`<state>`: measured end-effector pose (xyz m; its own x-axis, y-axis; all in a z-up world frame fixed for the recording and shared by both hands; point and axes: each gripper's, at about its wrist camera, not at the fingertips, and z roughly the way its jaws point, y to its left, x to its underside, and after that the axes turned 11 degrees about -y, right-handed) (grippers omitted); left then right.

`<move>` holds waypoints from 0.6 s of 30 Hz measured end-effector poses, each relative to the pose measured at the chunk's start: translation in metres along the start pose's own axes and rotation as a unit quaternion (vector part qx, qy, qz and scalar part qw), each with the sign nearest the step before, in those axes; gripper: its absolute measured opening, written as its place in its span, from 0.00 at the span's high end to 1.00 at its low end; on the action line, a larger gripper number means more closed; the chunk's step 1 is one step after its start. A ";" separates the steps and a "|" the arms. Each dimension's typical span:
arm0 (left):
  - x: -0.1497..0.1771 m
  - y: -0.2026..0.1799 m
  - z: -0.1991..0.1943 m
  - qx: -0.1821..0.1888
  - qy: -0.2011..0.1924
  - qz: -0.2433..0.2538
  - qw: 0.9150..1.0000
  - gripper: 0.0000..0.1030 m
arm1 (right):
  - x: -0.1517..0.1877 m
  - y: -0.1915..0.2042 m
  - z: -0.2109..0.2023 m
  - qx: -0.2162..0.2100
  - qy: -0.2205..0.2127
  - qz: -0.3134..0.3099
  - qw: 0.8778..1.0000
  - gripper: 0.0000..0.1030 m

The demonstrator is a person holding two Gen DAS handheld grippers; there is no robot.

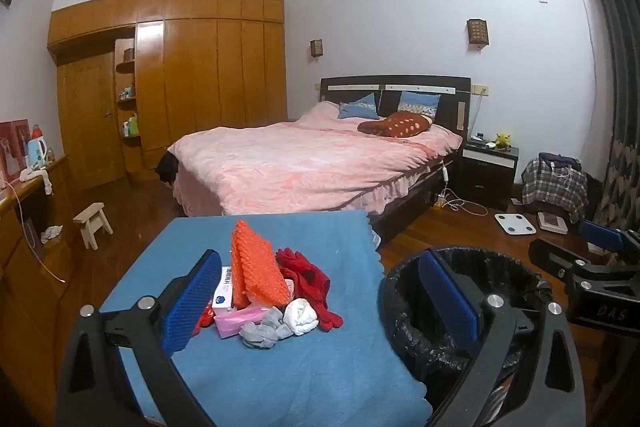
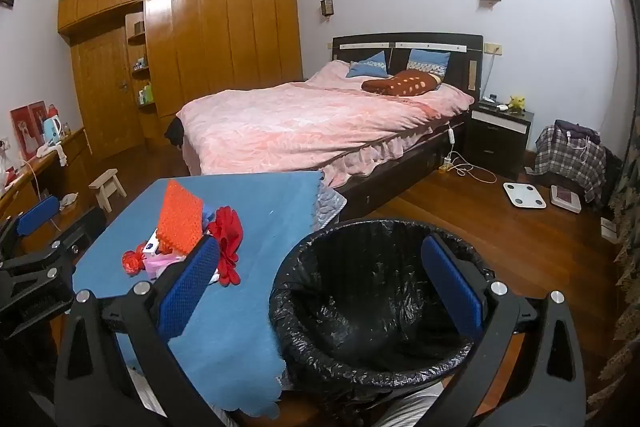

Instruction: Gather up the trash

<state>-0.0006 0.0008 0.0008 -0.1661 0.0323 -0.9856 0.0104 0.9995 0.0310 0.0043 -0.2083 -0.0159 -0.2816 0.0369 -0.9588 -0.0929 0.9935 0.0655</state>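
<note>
A pile of trash lies on a table under a blue cloth (image 1: 280,359): an orange bubble-wrap sheet (image 1: 256,273), red gloves (image 1: 310,281), a white box (image 1: 224,291), a pink packet (image 1: 236,321), a white wad (image 1: 301,315) and grey cloth (image 1: 266,331). The pile also shows in the right wrist view (image 2: 180,223). A bin with a black liner (image 2: 372,303) stands right of the table; its rim shows in the left wrist view (image 1: 404,291). My left gripper (image 1: 320,311) is open and empty, just short of the pile. My right gripper (image 2: 320,291) is open and empty over the bin's near rim.
A bed with a pink cover (image 1: 304,163) stands behind the table. A wooden wardrobe (image 1: 180,79) lines the back wall. A small stool (image 1: 93,223) and a sideboard (image 1: 24,227) are at left. A scale (image 2: 524,194), cables and a nightstand (image 2: 498,139) are at right.
</note>
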 end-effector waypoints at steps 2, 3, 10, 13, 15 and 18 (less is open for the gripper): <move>-0.001 0.001 -0.001 -0.002 -0.003 -0.004 1.000 0.06 | 0.000 0.000 0.000 0.001 0.000 -0.001 1.000 0.05; -0.001 0.001 -0.001 -0.003 -0.004 -0.005 1.000 0.06 | 0.000 0.000 0.000 0.001 0.000 -0.001 1.000 0.05; 0.001 0.002 -0.003 -0.003 0.001 0.001 1.000 0.06 | 0.000 0.000 0.000 0.000 0.000 0.000 1.000 0.05; 0.000 0.003 -0.004 -0.004 0.001 0.000 1.000 0.06 | 0.001 0.000 0.001 0.000 0.000 0.000 1.000 0.05; 0.000 0.002 -0.004 -0.004 0.001 0.001 1.000 0.06 | 0.001 0.000 0.001 0.000 0.000 0.001 1.000 0.05; -0.003 0.003 -0.003 -0.007 0.002 -0.001 1.000 0.06 | 0.001 0.000 0.001 0.000 0.000 0.001 1.000 0.05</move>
<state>-0.0031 0.0039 0.0040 -0.1697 0.0300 -0.9850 -0.0039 0.9995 0.0311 0.0049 -0.2082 -0.0172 -0.2822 0.0386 -0.9586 -0.0929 0.9934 0.0674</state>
